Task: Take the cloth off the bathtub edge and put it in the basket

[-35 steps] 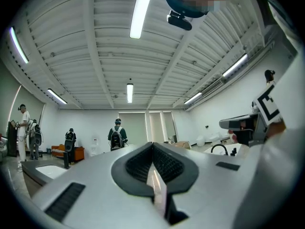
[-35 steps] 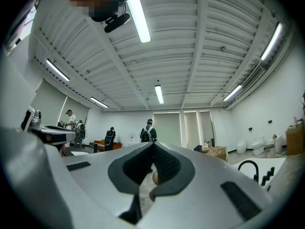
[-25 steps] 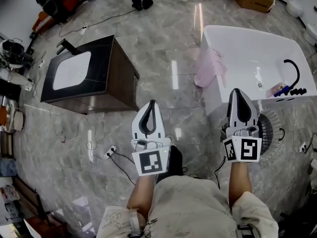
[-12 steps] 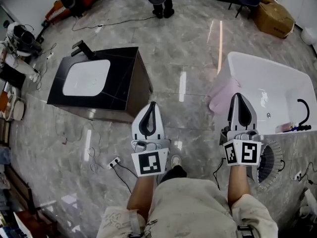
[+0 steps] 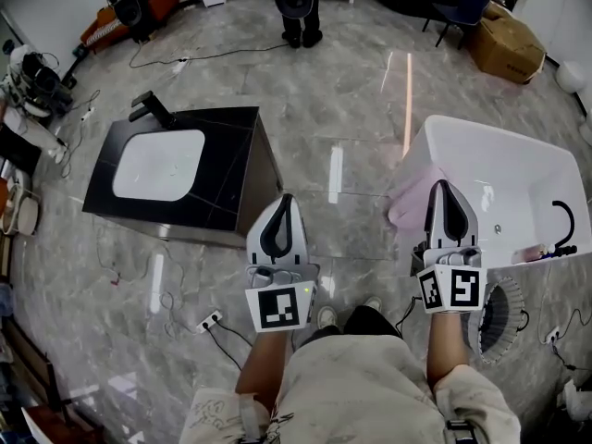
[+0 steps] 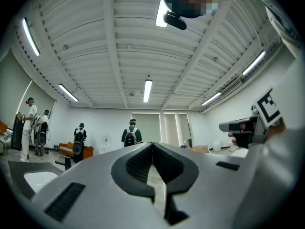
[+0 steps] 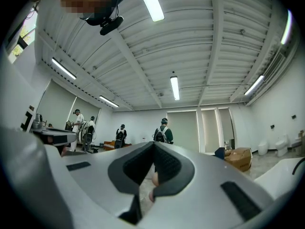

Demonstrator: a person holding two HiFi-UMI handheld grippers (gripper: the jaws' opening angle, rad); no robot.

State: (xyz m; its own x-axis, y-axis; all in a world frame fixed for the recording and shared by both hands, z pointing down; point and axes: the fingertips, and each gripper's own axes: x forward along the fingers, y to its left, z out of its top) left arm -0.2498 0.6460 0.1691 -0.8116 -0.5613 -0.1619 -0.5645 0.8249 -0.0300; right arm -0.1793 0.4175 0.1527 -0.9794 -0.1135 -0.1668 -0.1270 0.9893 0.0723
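Note:
A pink cloth (image 5: 408, 195) hangs over the near left edge of the white bathtub (image 5: 481, 139). My right gripper (image 5: 442, 185) is shut and empty, its tip just right of the cloth and over the tub's rim. In the right gripper view its jaws (image 7: 155, 145) meet, and a bit of pink shows through the gap below. My left gripper (image 5: 280, 198) is also shut and empty, over the floor between the tub and the sink cabinet; its tips (image 6: 153, 145) touch. A white slatted basket (image 5: 504, 314) stands on the floor beside the right forearm.
A black sink cabinet (image 5: 242, 169) with a white basin stands at left. Cables and a power strip (image 5: 211, 320) lie on the marble floor. A person (image 5: 298, 3) stands at the far side, near a cardboard box (image 5: 507, 44). A black faucet (image 5: 566, 222) sits in the tub.
Both grippers have come forward toward the bathtub, staying shut. The cloth, well ahead of the right gripper before, is now beside its tip.

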